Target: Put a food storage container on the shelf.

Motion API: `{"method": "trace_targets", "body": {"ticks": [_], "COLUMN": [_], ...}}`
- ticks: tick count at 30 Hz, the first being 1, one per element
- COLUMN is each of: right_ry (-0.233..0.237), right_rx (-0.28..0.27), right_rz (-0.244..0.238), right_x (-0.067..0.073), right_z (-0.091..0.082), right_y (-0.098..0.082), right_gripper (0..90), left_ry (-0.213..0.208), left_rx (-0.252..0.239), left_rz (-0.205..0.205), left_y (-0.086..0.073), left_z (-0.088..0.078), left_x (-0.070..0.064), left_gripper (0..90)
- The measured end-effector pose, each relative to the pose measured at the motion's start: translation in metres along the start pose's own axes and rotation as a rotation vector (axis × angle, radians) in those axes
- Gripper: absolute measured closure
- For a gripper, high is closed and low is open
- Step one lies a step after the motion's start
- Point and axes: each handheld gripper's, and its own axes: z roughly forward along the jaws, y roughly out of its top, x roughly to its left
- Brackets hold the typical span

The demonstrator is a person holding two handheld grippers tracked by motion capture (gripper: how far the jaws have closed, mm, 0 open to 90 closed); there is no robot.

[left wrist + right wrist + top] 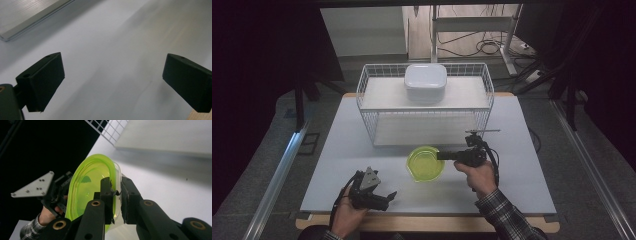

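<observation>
A clear container with a lime-green lid point(425, 162) is at the front middle of the white table point(522, 165), just ahead of the wire basket. My right gripper point(439, 155) comes at it from the right and is shut on its rim. In the right gripper view the two jaws point(117, 187) pinch the container's edge point(87, 185), which stands tilted on its side there. My left gripper point(388, 198) rests near the front left edge of the table. Its black pads point(42, 82) stand wide apart over bare table, nothing between them.
A white wire basket point(369, 125) stands across the back of the table, holding a white lidded box point(426, 82) on a white board. Its mesh corner point(105, 127) is close above the green lid. Dark curtains flank the table; cables lie on the floor behind.
</observation>
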Motion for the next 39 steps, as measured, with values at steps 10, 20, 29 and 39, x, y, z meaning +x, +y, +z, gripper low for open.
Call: {"method": "trace_targets", "body": {"ticks": [10, 20, 29, 39], "right_ry": [0.017, 0.026, 0.055, 0.062], "right_rx": [-0.056, -0.103, -0.124, -0.182], "right_rz": [-0.023, -0.06, -0.044, -0.061], "right_x": [0.015, 0.033, 0.044, 0.06], "right_z": [-0.018, -0.034, -0.046, -0.065], "right_y": [0.021, 0.045, 0.068, 0.095], "right_gripper": [81.4, 81.4, 81.4, 81.4], "left_ry": [0.009, 0.008, 0.004, -0.003], "left_rx": [-0.008, -0.032, -0.039, -0.039], "left_rz": [-0.005, -0.031, -0.046, -0.048], "left_y": [0.0, 0.0, 0.0, 0.0], "left_z": [0.0, -0.003, -0.004, -0.003], "left_x": [0.0, 0.003, 0.005, 0.004], "left_gripper": [3.7, 3.0, 2.8, 2.8]}}
